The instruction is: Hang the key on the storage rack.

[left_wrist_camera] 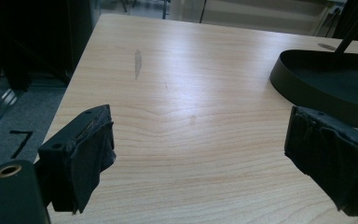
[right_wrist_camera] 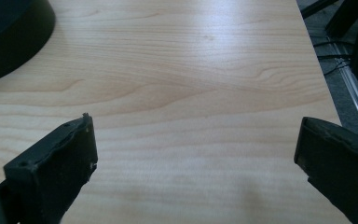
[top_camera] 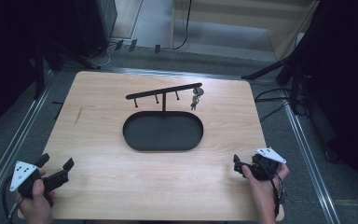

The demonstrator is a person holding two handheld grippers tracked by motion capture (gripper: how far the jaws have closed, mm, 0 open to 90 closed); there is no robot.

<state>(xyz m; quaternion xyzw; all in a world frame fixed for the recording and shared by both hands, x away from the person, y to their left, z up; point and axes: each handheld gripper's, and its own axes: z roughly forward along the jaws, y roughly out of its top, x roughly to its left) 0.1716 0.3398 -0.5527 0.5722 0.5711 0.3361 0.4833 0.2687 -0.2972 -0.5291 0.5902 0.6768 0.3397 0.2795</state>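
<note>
Table (top_camera: 102, 140): pale wood, rounded corners, bare over most of its near half. You have wide open room between the two tools and on both flanks of the tray.

Tray (top_camera: 163, 131): black oval with a low wall, centre of the table. A thin post rises from its back edge and carries a slanted hook bar (top_camera: 163, 91), higher at its right end.

Keys (top_camera: 196, 99): a small bunch hanging from the right end of the bar, beside the far right rim of the tray, well apart from both tools.

Left tool (top_camera: 56, 164): near left corner, jaws spread wide, nothing between them. In the left gripper view its pads (left_wrist_camera: 91, 154) frame bare wood, with the tray wall off to the right.

Right tool (top_camera: 237, 164): near right corner, close to the table edge, jaws also spread and empty; its own view confirms that.

Risks, as I judge them:
- The right tool looks the nearer one to the keys. Come in low and you may clip the tray wall and shove the whole stand.
- Pull the keys sideways instead of lifting them off the hook and the light bar may tip.
- A loose pinch on the ring may let the bunch swing or drop.
- Both hands start near table edges; mind the trailing cables there.
</note>
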